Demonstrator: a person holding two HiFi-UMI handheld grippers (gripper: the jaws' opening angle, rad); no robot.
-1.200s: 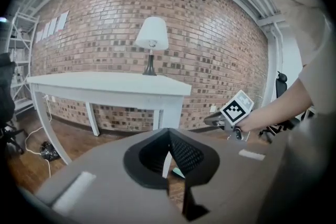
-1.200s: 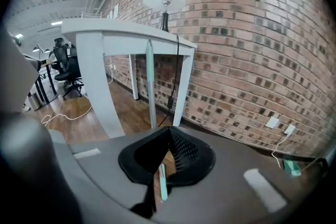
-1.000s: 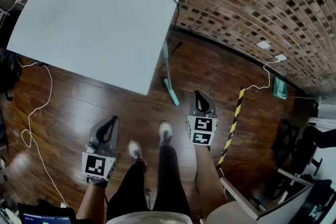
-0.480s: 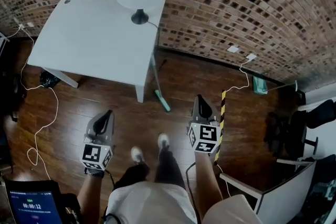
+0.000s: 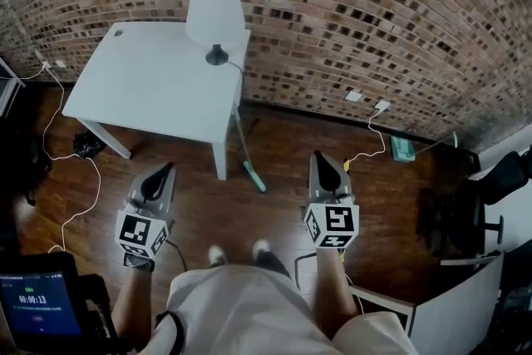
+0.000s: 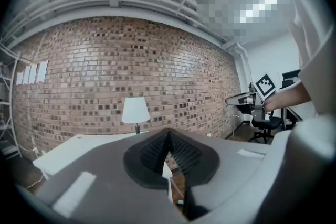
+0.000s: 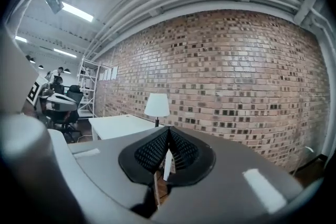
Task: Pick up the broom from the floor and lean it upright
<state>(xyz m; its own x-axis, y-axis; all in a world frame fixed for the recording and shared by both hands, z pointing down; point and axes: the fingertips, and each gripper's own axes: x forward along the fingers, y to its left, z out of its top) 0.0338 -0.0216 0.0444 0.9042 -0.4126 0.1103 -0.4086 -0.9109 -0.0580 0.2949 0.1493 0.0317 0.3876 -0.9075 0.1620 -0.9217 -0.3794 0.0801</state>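
The broom [image 5: 252,175] is standing on its teal head on the floor, its handle leaning up against the corner of the table [image 5: 150,87], right by the table leg and near the brick wall [image 5: 374,4]. Judging by this, the task is looking finished: the broom is off the floor and propped upright, and nothing is holding it.

The left gripper [image 5: 169,167] is hanging well apart from the broom, on the near side, with its jaws pressed together and nothing between them. The right gripper [image 5: 319,156] is doing the same on the other side, jaws closed and empty. Both are pointing roughly level toward the wall. What may be left is only checking that the broom is staying put, since it is resting on one edge and could slide.

A lamp [image 5: 214,12] is sitting on the table's far corner, its cord dropping behind the broom. A white cable [image 5: 79,179] is trailing over the floor at the left, a chair [image 5: 465,212] is standing at the right, and a screen [image 5: 33,303] is glowing low at the left. Nothing is blocking the way between the grippers and the broom.
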